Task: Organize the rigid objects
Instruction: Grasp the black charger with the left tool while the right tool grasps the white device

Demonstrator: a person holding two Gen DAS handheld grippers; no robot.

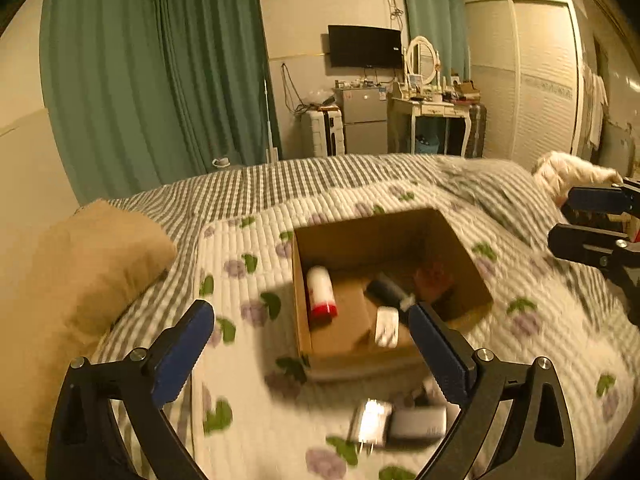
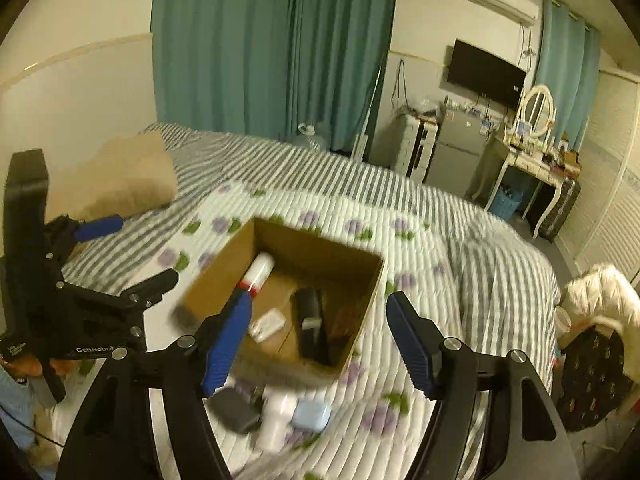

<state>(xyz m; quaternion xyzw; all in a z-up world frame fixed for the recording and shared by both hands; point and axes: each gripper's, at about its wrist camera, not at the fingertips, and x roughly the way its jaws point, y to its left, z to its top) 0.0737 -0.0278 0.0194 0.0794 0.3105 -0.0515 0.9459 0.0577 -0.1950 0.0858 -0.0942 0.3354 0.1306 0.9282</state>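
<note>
My left claw hangs spread and empty over the cardboard box on the bed; my right claw is spread too. I judge a loose item is next: come straight down, close across its short side. Inside, the white bottle lies flat, red cap toward me.

left gripper agape, right gripper (likewise) empty
</note>
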